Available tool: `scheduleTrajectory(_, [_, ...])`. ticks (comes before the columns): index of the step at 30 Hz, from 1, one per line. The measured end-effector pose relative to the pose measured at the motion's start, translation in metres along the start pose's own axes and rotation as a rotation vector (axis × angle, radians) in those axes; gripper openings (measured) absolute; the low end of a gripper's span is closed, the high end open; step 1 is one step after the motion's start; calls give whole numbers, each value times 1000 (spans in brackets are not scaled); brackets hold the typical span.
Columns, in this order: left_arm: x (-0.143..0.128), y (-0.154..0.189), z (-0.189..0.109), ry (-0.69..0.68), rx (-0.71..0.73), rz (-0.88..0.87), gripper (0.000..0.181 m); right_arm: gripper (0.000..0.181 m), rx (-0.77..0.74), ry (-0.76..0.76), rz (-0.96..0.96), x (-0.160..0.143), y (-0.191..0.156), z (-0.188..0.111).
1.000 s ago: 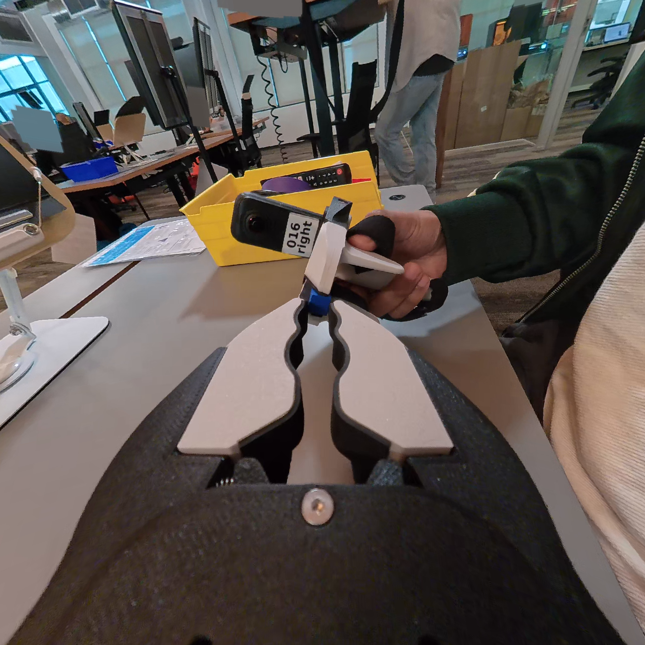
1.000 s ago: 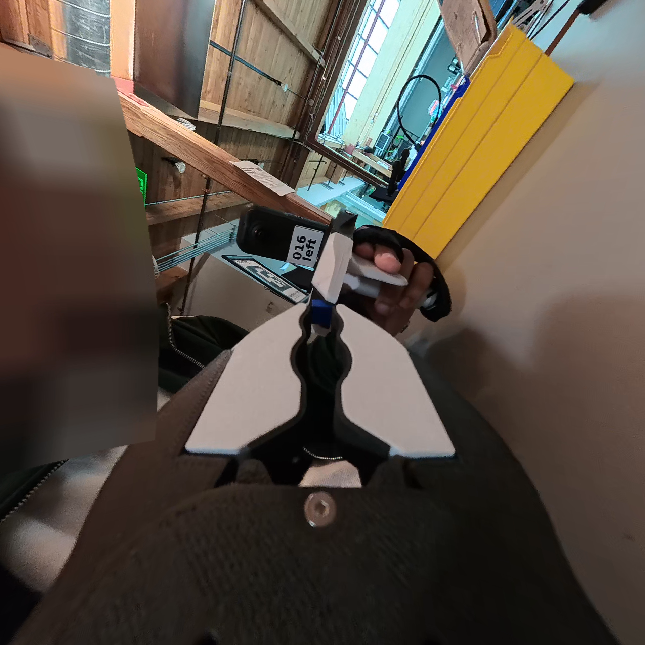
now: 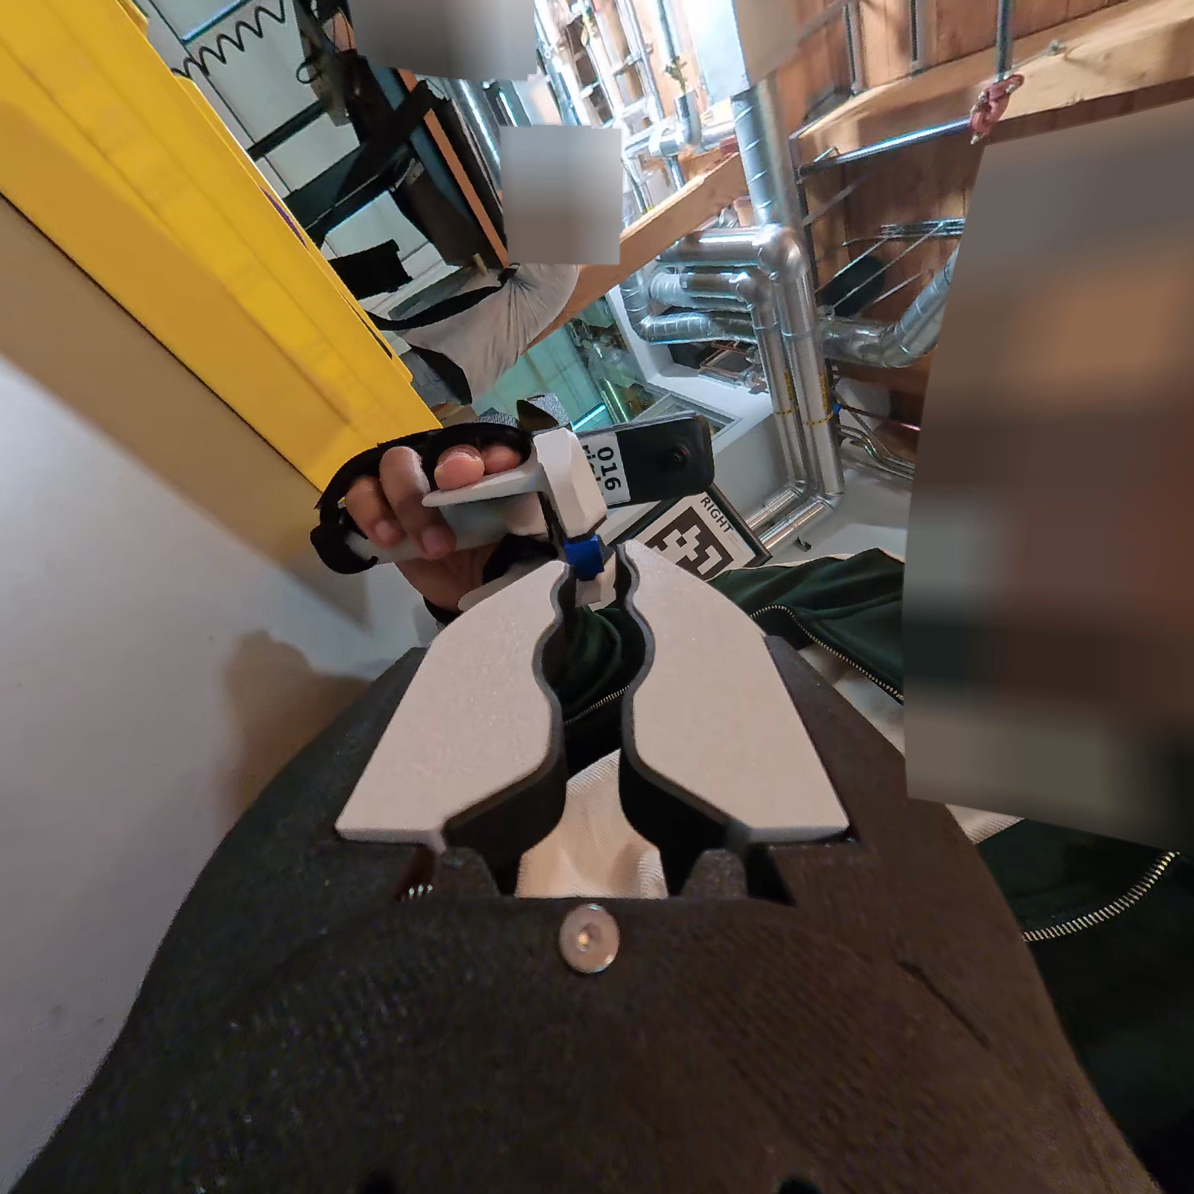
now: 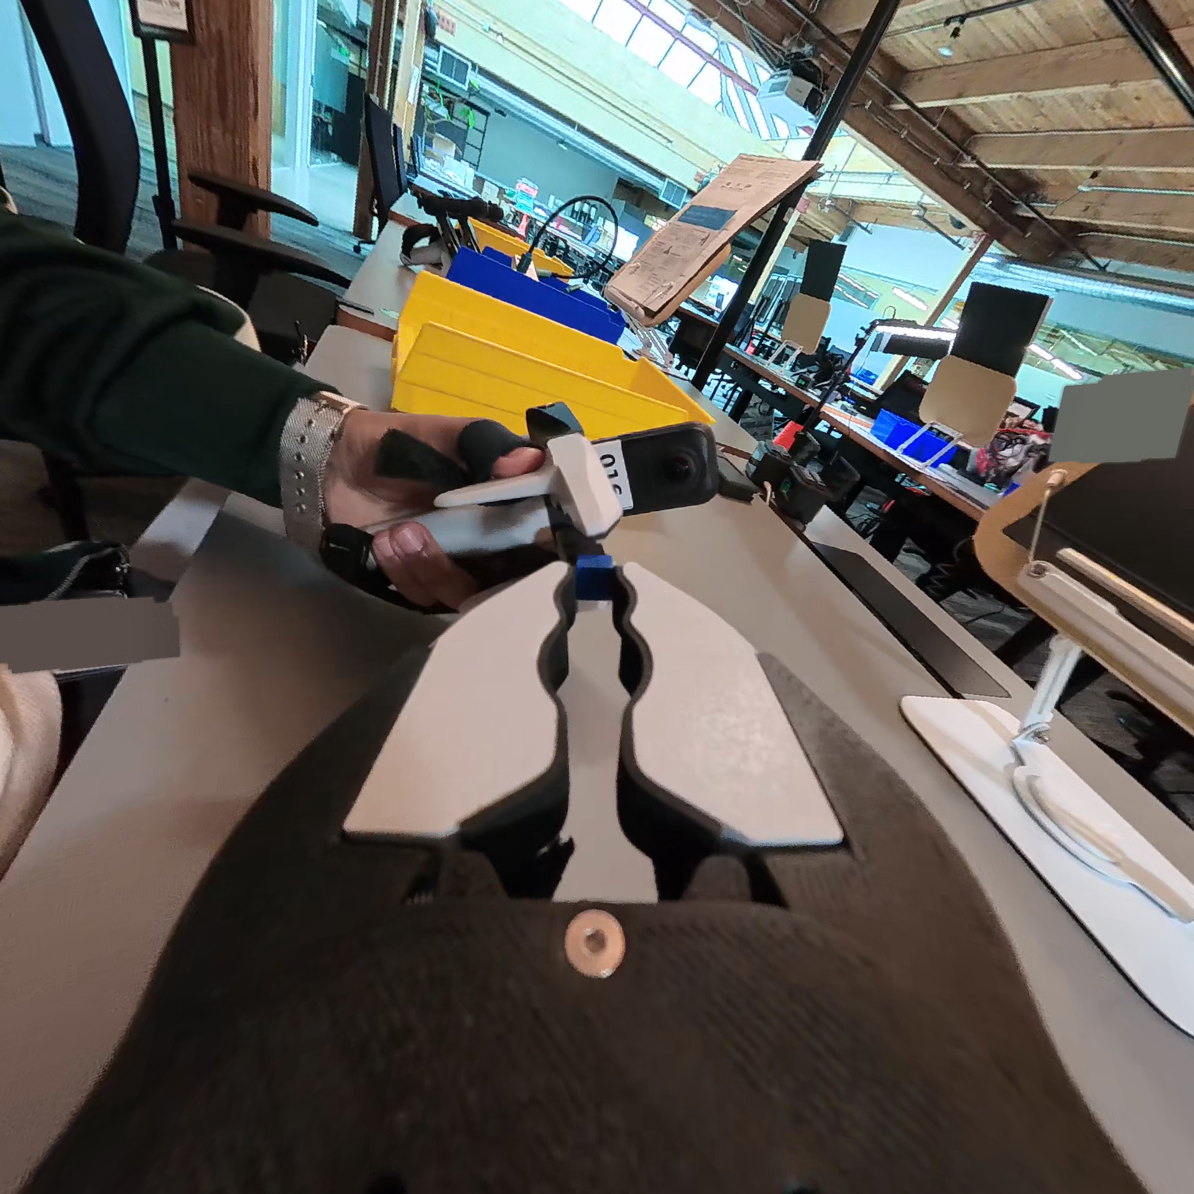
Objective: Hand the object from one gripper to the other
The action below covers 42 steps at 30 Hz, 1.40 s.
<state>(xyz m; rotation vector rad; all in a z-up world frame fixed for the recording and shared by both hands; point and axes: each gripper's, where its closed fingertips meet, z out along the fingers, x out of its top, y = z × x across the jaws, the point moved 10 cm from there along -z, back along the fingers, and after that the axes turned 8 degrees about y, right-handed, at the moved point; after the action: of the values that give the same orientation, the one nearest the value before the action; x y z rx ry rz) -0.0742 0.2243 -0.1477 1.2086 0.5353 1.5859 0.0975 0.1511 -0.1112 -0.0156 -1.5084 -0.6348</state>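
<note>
A small blue block (image 3: 583,557) sits between the fingertips of both grippers, above the grey table (image 4: 807,633). My left gripper (image 3: 594,563) is closed to the block's width, its jaws on either side of it. The right gripper's white body (image 3: 568,478), held by a hand (image 3: 400,510), meets it tip to tip from above. In the right wrist view my right gripper (image 4: 596,581) is closed on the same blue block (image 4: 593,575). The left gripper's white body (image 4: 581,484) comes in from the left in a hand (image 4: 400,491) with a dark green sleeve.
A yellow bin (image 4: 517,381) stands on the table behind the grippers, also at the upper left of the left wrist view (image 3: 194,258). A blue bin (image 4: 536,291) is behind it. A white stand base (image 4: 1034,807) lies at the right. A person (image 3: 491,323) stands farther off. The grippers are tip to tip, or close to it.
Both grippers have turned together: the left wrist view is now tilted toward the ceiling and the right wrist view is level with the table. The blue block stays between both pairs of tips.
</note>
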Motion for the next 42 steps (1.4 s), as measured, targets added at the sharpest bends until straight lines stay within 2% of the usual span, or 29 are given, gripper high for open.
scheduleTrajectory(10, [0, -3, -1, -20, 40, 3, 20, 10, 2, -46, -70, -1, -2, 0])
scheduleTrajectory(15, [-2, -4, 2, -45, 37, 4, 17, 10, 18, -59, -83, -2, -5, 3])
scheduleTrajectory(25, [0, 4, 4, -55, 90, 162, 11, 12, -2, -62, -68, -3, -3, 3])
scheduleTrajectory(29, [5, 14, 2, 11, 96, 315, 11, 55, -88, -72, 3, -6, 4, 3])
scheduleTrajectory(32, [7, 19, -2, 47, 139, 469, 11, 61, -121, -32, 37, -3, 7, 1])
scheduleTrajectory(35, [7, 27, -3, 63, 195, 695, 11, 54, -101, 10, 139, -2, 7, 2])
scheduleTrajectory(38, [5, 32, -1, 22, 253, 860, 11, 51, -93, 54, 352, -2, 12, 1])
scheduleTrajectory(42, [0, 37, 3, -12, 331, 1026, 11, 27, -51, 103, 714, -5, 21, -6])
